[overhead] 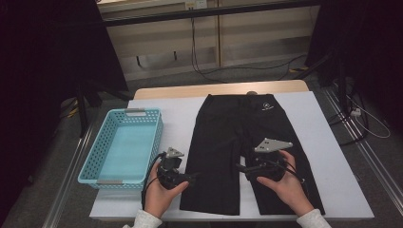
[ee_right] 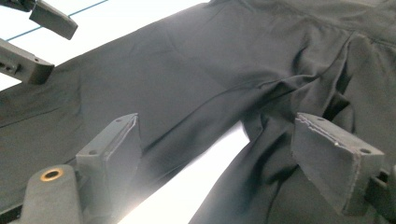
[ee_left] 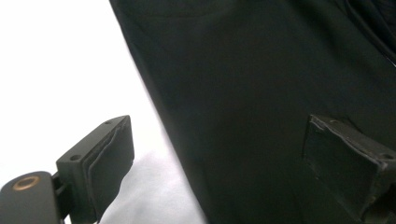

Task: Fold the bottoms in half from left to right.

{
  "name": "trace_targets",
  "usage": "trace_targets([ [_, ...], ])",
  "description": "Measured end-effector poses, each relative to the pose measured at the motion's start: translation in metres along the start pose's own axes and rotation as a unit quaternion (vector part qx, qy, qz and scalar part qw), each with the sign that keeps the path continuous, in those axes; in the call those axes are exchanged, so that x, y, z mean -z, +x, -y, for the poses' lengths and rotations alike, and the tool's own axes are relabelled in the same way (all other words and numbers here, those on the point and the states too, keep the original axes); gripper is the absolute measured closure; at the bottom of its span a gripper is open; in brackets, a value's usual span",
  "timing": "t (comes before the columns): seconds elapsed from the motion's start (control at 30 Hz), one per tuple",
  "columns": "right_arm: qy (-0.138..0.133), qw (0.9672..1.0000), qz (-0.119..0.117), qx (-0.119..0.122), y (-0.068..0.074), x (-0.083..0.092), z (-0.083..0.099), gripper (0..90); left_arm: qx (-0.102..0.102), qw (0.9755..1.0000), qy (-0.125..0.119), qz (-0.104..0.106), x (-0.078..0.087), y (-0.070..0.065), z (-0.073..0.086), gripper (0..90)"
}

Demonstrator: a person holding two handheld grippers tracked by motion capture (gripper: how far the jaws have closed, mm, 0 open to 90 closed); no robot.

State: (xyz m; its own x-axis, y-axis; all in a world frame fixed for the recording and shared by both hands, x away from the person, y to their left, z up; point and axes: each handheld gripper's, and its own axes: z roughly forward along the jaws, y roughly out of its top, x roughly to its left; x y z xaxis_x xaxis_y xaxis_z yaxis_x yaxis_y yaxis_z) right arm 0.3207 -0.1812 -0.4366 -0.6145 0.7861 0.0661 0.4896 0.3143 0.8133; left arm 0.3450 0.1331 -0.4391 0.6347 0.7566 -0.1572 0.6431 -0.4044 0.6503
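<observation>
Both tongs are spread wide and grasping nothing. The left tongs sit at the left edge of the shorts, near the hem, with one jaw over white cloth and the other over black fabric in the left gripper view. The right tongs hover over the inner side of the right leg, jaws apart in the right gripper view, with the crotch seam and the bright gap between the legs just ahead.

Now the big pieces. The counter, covered in white, carries everything. The shorts lie flat in the middle, waistband at the far edge, both legs running toward the near edge, a small white logo on the far right of the waistband. The blue basket sits on the left, just beside the left tongs and apart from the shorts. The left hand and right hand come in from the near edge.
</observation>
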Motion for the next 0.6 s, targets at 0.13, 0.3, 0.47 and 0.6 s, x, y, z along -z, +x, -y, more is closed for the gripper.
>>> trace_targets([
  [0.13,-0.001,1.0,-0.002,0.003,0.001,0.0,-0.001,16.2,-0.007,0.9999,-0.002,-0.012,0.001,-0.002,0.0,10.0],
  [0.3,-0.005,1.0,-0.003,0.004,0.002,0.002,-0.002,16.2,-0.007,0.9997,0.003,-0.023,-0.002,-0.001,0.002,10.2],
  [0.47,-0.01,0.9999,-0.002,0.002,0.0,0.003,-0.003,16.2,-0.02,0.9987,0.007,-0.047,-0.008,-0.004,0.001,11.4],
  [0.6,-0.017,0.9998,-0.006,0.003,0.003,0.004,-0.005,15.8,-0.023,0.998,0.003,-0.059,-0.011,-0.004,0.001,13.9],
])
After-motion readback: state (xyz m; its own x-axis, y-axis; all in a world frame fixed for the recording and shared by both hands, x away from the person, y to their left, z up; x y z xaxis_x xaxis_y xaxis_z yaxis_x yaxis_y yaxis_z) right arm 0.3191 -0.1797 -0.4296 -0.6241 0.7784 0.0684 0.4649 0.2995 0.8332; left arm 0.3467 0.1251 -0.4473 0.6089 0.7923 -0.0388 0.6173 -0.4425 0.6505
